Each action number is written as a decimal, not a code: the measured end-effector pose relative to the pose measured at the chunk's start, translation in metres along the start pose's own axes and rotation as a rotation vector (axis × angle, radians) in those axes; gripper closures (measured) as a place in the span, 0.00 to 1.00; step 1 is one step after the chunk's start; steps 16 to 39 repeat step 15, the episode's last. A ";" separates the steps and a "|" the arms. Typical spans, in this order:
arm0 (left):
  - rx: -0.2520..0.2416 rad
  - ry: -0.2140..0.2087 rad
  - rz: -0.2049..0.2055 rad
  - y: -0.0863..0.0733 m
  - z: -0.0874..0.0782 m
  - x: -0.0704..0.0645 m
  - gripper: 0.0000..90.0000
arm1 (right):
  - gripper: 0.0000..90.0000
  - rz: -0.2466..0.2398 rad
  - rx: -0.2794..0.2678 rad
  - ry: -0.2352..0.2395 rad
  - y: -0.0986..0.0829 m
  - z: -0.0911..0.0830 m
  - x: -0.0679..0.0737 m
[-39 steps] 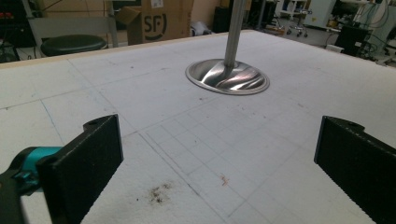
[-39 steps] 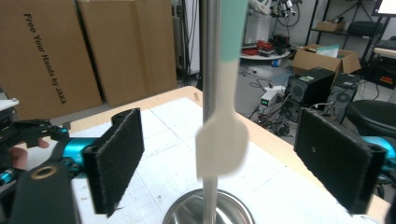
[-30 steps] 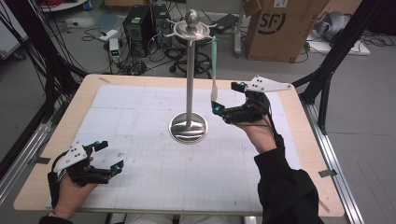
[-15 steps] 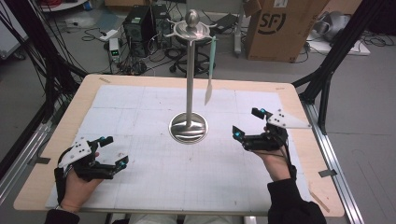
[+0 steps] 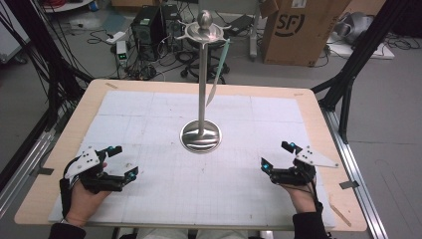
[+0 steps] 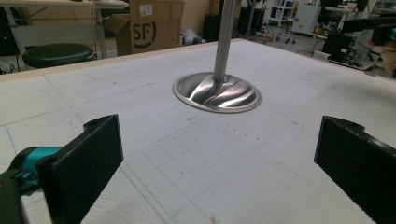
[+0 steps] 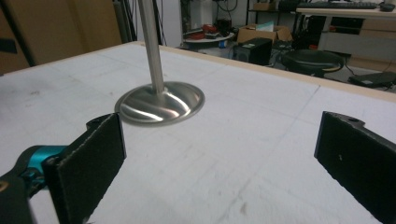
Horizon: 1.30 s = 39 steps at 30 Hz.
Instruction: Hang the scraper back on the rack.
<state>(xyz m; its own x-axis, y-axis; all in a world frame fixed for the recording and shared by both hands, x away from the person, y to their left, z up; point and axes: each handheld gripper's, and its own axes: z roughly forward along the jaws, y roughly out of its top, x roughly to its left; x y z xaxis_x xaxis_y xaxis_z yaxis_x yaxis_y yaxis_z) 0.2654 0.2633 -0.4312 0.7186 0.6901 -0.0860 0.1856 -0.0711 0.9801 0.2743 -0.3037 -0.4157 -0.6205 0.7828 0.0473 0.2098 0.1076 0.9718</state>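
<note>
Steel stand [image 5: 201, 99] with pale strip [image 5: 218, 74] hanging sits mid-tabletop [image 5: 318, 107]. My right gripper [image 5: 276, 155] has withdrawn to the near right corner; left gripper [image 5: 123, 161] near left. Both tongs wide, empty; hanging looks finished.

Lab or workshop: tangled floor cables [image 5: 59, 74], computer tower [image 5: 145, 25], cardboard box [image 5: 293, 30], stool [image 7: 310, 59].

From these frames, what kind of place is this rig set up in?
Most likely a robotics or data-collection lab, not a home. Black frame struts flank the table, cables and a computer tower sit on the floor behind it, and an SF shipping box stands nearby. Desks and stools show farther back.
</note>
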 end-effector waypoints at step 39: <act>0.009 -0.019 0.007 0.000 0.003 -0.001 0.02 | 0.01 0.082 0.004 -0.035 -0.036 -0.021 -0.009</act>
